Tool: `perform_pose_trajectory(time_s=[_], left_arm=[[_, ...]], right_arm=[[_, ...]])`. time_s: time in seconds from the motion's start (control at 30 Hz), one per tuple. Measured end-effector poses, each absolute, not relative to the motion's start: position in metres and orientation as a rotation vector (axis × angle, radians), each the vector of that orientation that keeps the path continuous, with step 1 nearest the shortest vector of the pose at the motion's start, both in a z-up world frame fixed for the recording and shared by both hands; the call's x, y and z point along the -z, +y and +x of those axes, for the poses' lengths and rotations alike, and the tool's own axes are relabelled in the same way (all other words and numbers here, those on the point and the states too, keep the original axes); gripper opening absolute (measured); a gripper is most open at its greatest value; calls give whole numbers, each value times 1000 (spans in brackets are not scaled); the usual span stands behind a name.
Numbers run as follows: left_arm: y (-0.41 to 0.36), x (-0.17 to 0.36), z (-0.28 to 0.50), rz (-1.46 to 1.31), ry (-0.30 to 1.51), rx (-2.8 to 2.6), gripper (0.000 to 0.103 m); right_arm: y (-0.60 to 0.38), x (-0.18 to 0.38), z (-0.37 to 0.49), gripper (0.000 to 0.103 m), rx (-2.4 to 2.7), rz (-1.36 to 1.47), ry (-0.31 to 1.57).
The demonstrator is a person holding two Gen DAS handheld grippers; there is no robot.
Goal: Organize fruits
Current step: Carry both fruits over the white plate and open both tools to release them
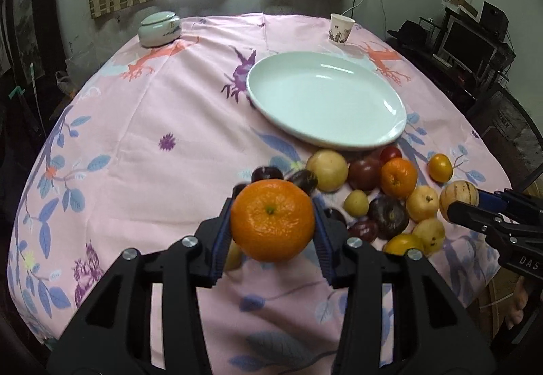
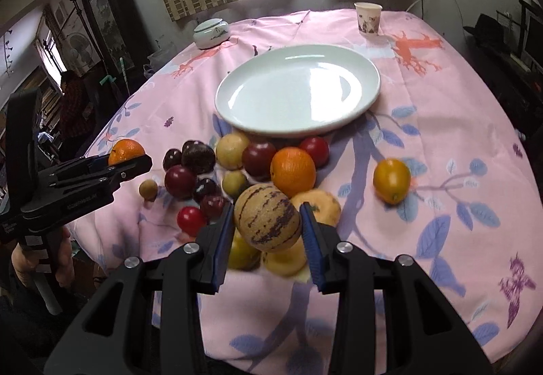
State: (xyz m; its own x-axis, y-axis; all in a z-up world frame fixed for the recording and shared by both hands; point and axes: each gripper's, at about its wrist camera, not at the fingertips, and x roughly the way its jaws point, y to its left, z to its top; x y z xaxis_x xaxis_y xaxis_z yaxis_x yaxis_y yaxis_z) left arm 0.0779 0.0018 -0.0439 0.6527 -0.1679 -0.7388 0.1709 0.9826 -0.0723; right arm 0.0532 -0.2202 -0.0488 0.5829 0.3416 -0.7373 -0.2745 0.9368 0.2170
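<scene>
My left gripper [image 1: 273, 220] is shut on an orange mandarin [image 1: 272, 220], held above the pink cloth; the right wrist view shows this gripper [image 2: 130, 159] and mandarin [image 2: 125, 151] at the left. My right gripper [image 2: 268, 222] is shut on a tan, purple-striped melon [image 2: 267, 218], lifted over the fruit pile; the left wrist view has that melon [image 1: 458, 196] at the right edge. A white oval plate [image 1: 393, 134] [image 2: 371, 100] lies bare beyond the pile. Plums [image 2: 180, 181], yellow fruits [image 1: 327, 169], another mandarin [image 2: 292, 171] and a red fruit [image 2: 191, 220] lie in the pile.
A lone yellow-orange fruit [image 2: 391, 180] lies to the right of the pile. A lidded white jar [image 1: 159, 29] and a paper cup [image 1: 341, 29] stand at the table's far side. A person's hand [image 2: 23, 259] holds the left gripper's handle. Furniture stands around the table.
</scene>
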Motion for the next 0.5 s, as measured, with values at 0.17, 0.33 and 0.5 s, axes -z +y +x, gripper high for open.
perform_pose_trajectory(time_s=[0.17,0.33,0.5], left_arm=[[-15,28,170,-26,882,221,45],[-43,44,285,-23,971,148,45],[-50,70,345,-76,1050,143,45]], right_arm=[[-211,28,141,39,-369,36,892],[-206,55,267,39,-290,20,1040],[-218,83,335,39,-227,61,1117]])
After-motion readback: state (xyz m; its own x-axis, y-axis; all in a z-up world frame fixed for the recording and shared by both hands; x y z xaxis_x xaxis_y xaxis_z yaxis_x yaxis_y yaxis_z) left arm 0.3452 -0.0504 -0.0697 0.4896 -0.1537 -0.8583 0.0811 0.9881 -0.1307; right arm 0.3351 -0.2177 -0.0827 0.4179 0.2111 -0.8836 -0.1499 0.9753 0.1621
